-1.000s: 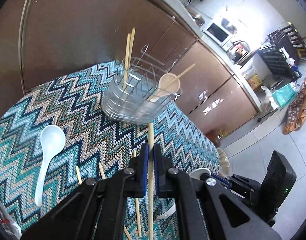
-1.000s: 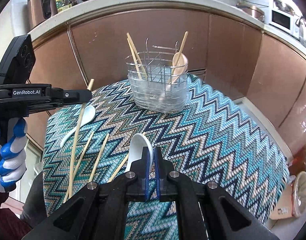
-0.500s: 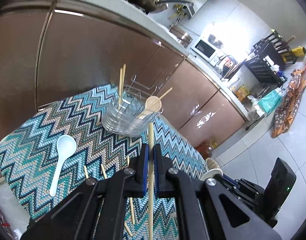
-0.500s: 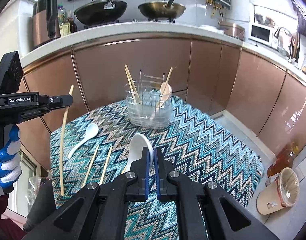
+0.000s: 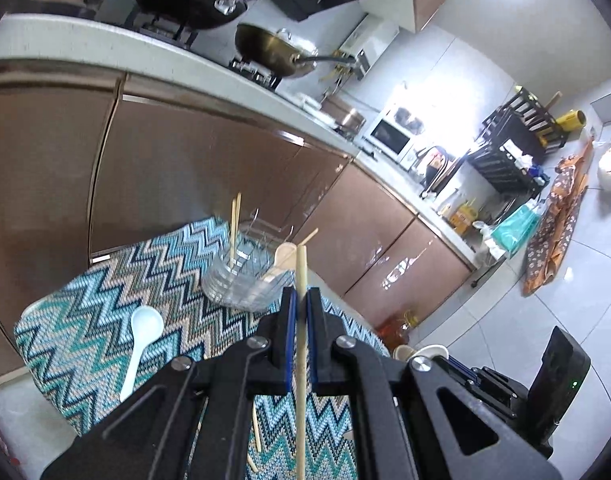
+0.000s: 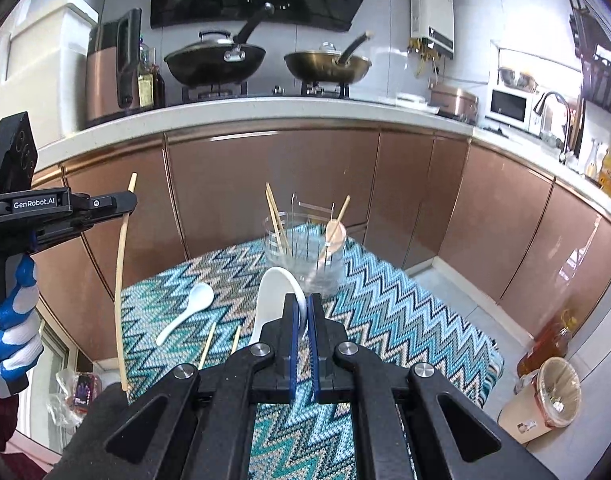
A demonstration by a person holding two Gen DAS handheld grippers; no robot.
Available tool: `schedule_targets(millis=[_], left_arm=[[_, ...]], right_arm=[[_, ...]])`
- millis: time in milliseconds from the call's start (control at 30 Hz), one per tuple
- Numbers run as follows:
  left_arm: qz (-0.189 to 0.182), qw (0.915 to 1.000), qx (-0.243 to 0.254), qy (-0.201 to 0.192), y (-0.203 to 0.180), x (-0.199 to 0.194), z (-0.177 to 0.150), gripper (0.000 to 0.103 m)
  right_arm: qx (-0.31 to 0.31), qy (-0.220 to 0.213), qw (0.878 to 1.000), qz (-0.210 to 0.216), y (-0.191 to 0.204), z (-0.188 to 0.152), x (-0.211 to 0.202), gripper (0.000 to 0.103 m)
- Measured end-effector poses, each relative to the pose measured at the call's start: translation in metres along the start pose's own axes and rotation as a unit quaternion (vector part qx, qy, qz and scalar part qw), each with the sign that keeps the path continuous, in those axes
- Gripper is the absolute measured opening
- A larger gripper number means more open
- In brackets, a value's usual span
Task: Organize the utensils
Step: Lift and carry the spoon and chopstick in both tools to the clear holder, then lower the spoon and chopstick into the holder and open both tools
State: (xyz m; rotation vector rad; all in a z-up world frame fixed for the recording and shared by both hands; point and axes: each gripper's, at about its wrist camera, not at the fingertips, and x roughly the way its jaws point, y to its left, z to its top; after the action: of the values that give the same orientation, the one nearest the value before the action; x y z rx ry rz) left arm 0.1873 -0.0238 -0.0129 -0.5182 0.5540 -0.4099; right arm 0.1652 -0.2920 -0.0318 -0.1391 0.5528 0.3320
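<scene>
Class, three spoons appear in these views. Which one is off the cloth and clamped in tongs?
The white spoon in the right tongs. The other white spoon lies on the zigzag cloth; the wooden spoon stands in the holder.

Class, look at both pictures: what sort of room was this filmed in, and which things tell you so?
Most likely a home kitchen. Two pans sit on a gas stove on the counter, a microwave stands by a sink tap, and brown cabinets run below.
</scene>
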Motion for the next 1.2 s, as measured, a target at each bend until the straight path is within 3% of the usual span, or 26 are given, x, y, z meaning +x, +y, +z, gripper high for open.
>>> schedule_targets(millis=[267, 500, 733, 900, 1200], left_arm=[[-0.005, 0.9989, -0.001, -0.046, 0.003, -0.018, 0.039, 0.005], [0.005, 0.9966, 0.010, -0.082, 0.000, -0.003, 0.077, 0.005], [0.034, 0.9905, 0.045, -0.125, -0.014, 0.055, 0.114, 0.004], [0.066, 0.9805, 0.077, -0.169, -0.021, 0.112, 0.132, 0.004], [0.125, 0.9707, 0.101, -0.178, -0.002, 0.220, 0.127, 0.004]], right_arm=[[0.001, -0.028, 0.999, -0.017, 0.002, 0.028, 0.000, 0.005], [0.010, -0.064, 0.998, -0.028, -0.006, 0.061, 0.027, 0.005], [0.013, -0.098, 0.994, -0.055, -0.020, 0.093, 0.084, 0.005], [0.015, -0.110, 0.991, -0.074, -0.034, 0.108, 0.142, 0.005], [0.012, -0.108, 0.988, -0.109, -0.046, 0.094, 0.222, 0.005]])
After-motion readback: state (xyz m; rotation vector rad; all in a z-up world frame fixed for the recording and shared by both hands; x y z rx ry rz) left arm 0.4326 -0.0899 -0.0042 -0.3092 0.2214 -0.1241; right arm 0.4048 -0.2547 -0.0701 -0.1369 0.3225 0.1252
